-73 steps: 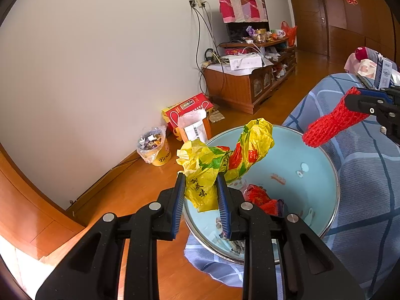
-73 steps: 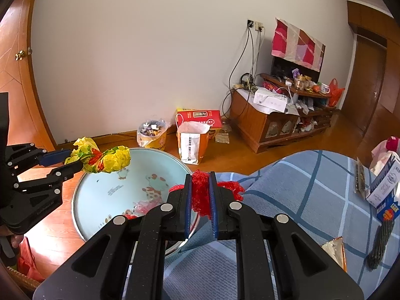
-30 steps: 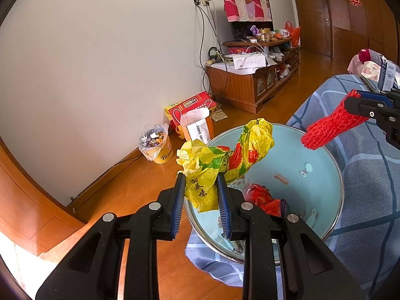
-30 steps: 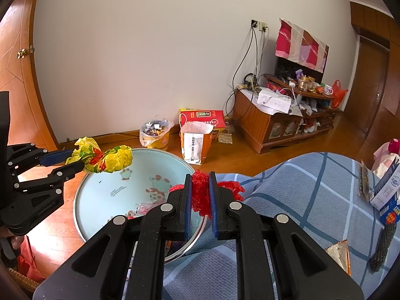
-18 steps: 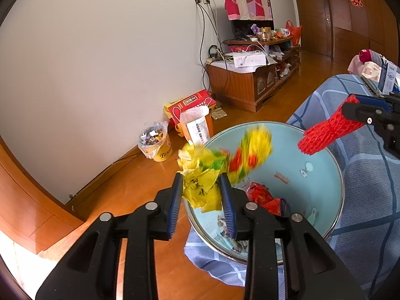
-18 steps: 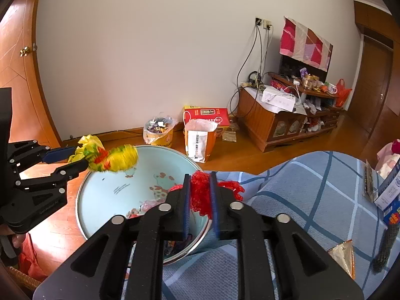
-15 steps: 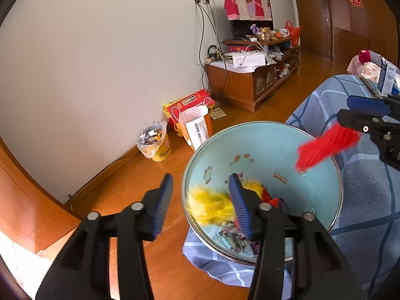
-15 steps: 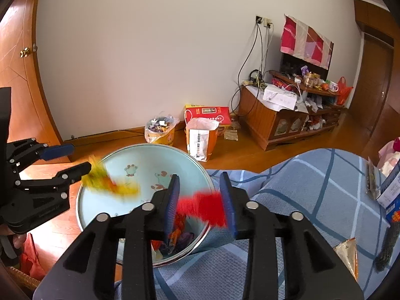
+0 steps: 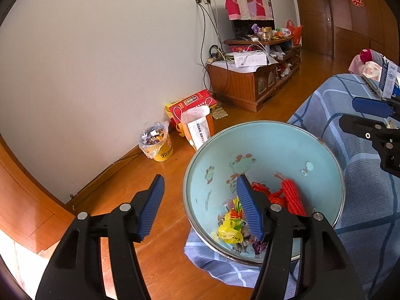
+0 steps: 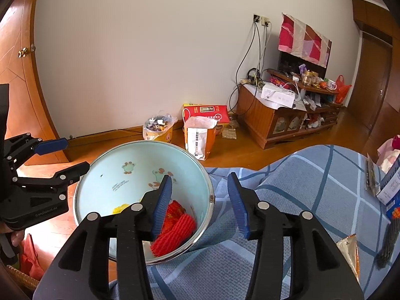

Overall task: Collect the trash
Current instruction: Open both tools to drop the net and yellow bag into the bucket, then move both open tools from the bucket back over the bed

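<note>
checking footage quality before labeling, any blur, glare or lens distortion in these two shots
Left wrist view: sharp, no motion blur; strong fisheye bends the wall and floor, dark corners; basin rim glints; overexposed patch bottom left. Right wrist view: equally sharp and curved; even daylight, mild sheen on the wooden floor.

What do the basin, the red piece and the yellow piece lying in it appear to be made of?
Basin: likely enamelled metal, with a glossy pale blue inside, printed cartoon figures and a shiny steel-coloured rim. Red piece: probably foam fruit netting, matte with a ribbed mesh surface. Yellow piece: thin plastic wrapper or bag, crinkled, shiny and printed.
</note>
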The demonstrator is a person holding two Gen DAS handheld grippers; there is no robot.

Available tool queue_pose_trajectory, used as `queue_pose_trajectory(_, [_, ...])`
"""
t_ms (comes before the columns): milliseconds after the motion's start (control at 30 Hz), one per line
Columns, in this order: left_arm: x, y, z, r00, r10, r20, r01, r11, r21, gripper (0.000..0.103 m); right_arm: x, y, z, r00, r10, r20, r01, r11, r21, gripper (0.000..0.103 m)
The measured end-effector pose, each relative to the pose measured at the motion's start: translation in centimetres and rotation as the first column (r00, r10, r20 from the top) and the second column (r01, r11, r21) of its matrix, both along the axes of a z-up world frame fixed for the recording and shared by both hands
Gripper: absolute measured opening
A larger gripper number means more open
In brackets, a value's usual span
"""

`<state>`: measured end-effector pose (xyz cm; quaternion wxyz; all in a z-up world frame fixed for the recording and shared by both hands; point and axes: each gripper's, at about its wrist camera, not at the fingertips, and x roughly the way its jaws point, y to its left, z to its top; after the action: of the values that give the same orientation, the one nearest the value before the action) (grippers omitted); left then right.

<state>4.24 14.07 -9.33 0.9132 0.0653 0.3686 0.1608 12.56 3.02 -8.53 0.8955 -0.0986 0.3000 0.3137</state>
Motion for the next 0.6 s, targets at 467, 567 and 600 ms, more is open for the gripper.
queue_pose_trajectory(467, [-0.1, 0.2, -0.2, 1.000, 0.003, -0.005, -0.003, 1.000, 0.002, 0.065, -0.1, -0.7, -0.1, 1.000, -0.012, 0.002, 0.012, 1.000, 0.001, 0.050])
queue_pose_trajectory(567, [-0.1, 0.2, -0.2, 1.000, 0.005, -0.007, -0.005, 1.000, 0.006, 0.068, -0.1, -1.0, 0.0, 1.000, -0.014, 0.001, 0.014, 1.000, 0.000, 0.051])
queue_pose_trajectory(600, [0.0, 0.2, -0.3, 1.000, 0.005, -0.008, -0.005, 1.000, 0.005, 0.068, -0.1, -1.2, -0.1, 1.000, -0.016, 0.001, 0.016, 1.000, -0.002, 0.051])
